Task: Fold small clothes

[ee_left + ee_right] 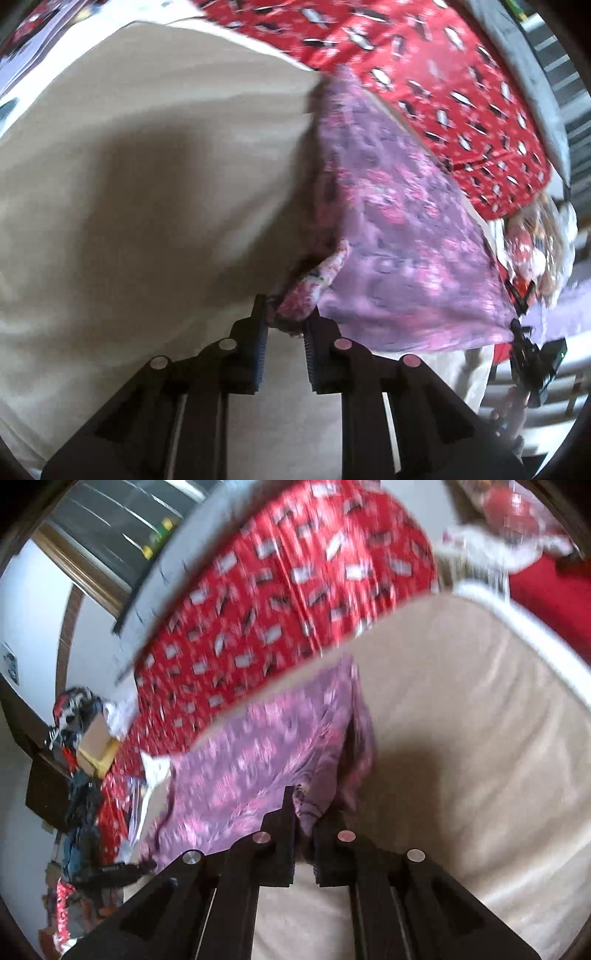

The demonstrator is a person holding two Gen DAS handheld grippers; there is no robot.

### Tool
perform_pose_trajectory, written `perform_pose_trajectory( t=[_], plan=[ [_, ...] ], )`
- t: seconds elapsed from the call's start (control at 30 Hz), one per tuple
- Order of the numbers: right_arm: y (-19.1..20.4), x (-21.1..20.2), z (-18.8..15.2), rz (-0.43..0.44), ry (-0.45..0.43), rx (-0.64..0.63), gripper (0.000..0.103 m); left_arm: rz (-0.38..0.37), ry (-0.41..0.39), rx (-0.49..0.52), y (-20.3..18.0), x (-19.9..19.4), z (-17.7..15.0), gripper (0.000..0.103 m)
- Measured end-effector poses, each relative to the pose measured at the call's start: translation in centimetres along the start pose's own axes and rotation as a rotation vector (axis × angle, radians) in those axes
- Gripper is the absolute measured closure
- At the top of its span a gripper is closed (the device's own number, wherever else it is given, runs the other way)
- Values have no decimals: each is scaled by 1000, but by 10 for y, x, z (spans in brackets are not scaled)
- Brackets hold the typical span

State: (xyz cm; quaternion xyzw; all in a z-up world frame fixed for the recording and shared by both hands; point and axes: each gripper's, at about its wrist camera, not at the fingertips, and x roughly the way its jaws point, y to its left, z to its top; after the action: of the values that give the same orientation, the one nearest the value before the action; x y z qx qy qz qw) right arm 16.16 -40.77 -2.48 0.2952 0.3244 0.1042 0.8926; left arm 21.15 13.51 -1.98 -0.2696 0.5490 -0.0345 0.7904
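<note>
A purple garment with a pink floral print [399,221] hangs stretched over a beige padded surface [147,184]. My left gripper [286,314] is shut on a bunched edge of it, and the cloth fills the gap between the blue-lined pads. In the right wrist view the same garment [258,760] spreads away to the left. My right gripper [304,805] is shut on a fold of its near edge. The other gripper shows as a dark shape at the far corner of the cloth in each view [532,354] [110,871]. Both views are blurred.
A red cloth with a white and black print [443,74] [277,609] covers the area behind the beige surface [461,738]. A heap of mixed clothes [535,240] lies at the right. A cardboard box [96,738] and dark clutter sit at the left.
</note>
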Motion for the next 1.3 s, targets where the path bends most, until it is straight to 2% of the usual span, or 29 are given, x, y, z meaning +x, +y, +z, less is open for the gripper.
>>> perform_pose_trajectory(
  t=[0.1, 0.13, 0.2, 0.27, 0.3, 0.37, 0.43, 0.47, 0.5, 0.57, 0.63, 0.7, 0.73, 0.77, 0.8, 0.83, 0.9, 1.0, 1.07, 1.1, 1.17, 1.2, 1.23, 1.27, 1.3],
  plan=[
    [-11, 5, -4, -56, 38, 8, 97, 26, 46, -85, 24, 11, -6, 88],
    [-16, 13, -10, -97, 74, -1, 97, -14, 49, -125, 31, 12, -11, 88],
    [-30, 28, -24, -182, 140, 8, 96, -57, 42, -178, 41, 4, -17, 88],
    [-37, 34, -36, -193, 191, 57, 91, -18, -3, -154, 41, -12, -17, 88],
    [-35, 31, -35, -194, 172, 65, 84, 3, 34, -66, 35, -19, -16, 87],
    [-25, 18, -26, -227, 103, 62, 82, -14, -24, -18, 16, -37, -10, 87],
    [-9, 9, -12, -217, 10, 36, 75, -41, -80, 34, -12, -44, -2, 83],
    [2, 7, -6, -187, -33, 10, 75, -42, -98, 61, -21, -46, 0, 73],
    [10, 8, 0, -164, -48, -13, 75, -22, -125, 103, -38, -43, 2, 57],
    [35, 24, 7, -135, -44, -82, 75, 44, -162, 160, -60, -26, 5, 42],
    [46, 44, 10, -131, -34, -126, 75, 113, -145, 187, -68, 1, 8, 41],
    [44, 76, 8, -175, 3, -160, 71, 171, -73, 175, -63, 38, 10, 41],
    [37, 90, 4, -214, 46, -164, 70, 196, -27, 160, -56, 57, 11, 41],
    [26, 114, -1, -267, 145, -145, 70, 172, -23, 143, -48, 64, 11, 38],
    [22, 116, -4, -259, 135, -140, 70, 141, -56, 134, -44, 56, 11, 38],
    [25, 108, -2, -243, 83, -147, 67, 130, -62, 133, -44, 51, 13, 38],
    [34, 103, 12, -204, 63, -148, 68, 100, -90, 125, -47, 40, 23, 38],
    [42, 96, 43, -157, -66, -134, 67, 87, -179, 119, -62, 27, 40, 38],
    [39, 107, 55, -134, -67, -100, 67, 207, -228, 110, -69, 32, 47, 37],
    [37, 115, 59, -151, -60, -98, 67, 296, -232, 106, -70, 41, 48, 36],
    [28, 139, 59, -231, 0, -108, 69, 419, -178, 115, -65, 66, 48, 35],
    [19, 150, 54, -260, 48, -108, 69, 436, -147, 123, -60, 80, 46, 28],
    [14, 152, 51, -246, 33, -114, 69, 437, -196, 125, -57, 80, 44, 24],
    [15, 147, 48, -234, -21, -124, 68, 450, -223, 130, -55, 77, 42, 14],
    [15, 148, 47, -239, -26, -132, 68, 462, -219, 136, -53, 79, 44, 9]
  ],
)
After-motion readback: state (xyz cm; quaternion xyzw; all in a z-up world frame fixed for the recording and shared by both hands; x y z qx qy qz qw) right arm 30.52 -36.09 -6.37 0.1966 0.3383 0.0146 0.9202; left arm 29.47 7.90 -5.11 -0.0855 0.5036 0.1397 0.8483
